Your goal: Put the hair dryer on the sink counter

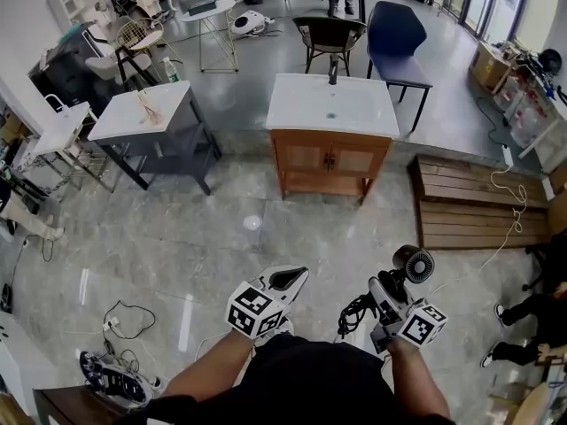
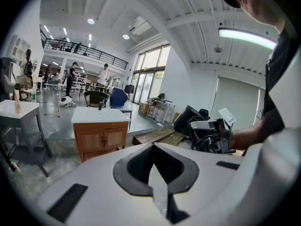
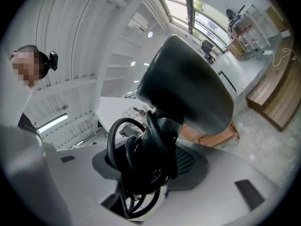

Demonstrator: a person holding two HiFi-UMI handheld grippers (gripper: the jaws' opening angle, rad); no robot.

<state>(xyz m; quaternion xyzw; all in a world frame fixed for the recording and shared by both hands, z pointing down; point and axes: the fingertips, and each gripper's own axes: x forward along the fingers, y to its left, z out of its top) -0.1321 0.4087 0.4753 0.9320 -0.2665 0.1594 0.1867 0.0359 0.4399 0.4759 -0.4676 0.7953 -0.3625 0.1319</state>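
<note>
Transport step: right gripper [image 1: 390, 299] clamps black corded hair dryer [image 1: 413, 264] by its handle; left gripper [image 1: 288, 280] closed, empty. Next, likely: reach the white-topped wooden sink counter [image 1: 301, 104], well ahead.

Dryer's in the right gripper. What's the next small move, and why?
Probably step forward, carrying the hair dryer toward the sink counter: the right gripper is shut on it and its coiled cord, while the counter stands well ahead across the floor.

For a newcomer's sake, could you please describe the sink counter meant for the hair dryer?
On the grey floor, left of the slatted wooden bench, stands the white-topped wooden sink counter. Unlike the grey-framed table nearby, it has cabinet doors and a black tap.
</note>
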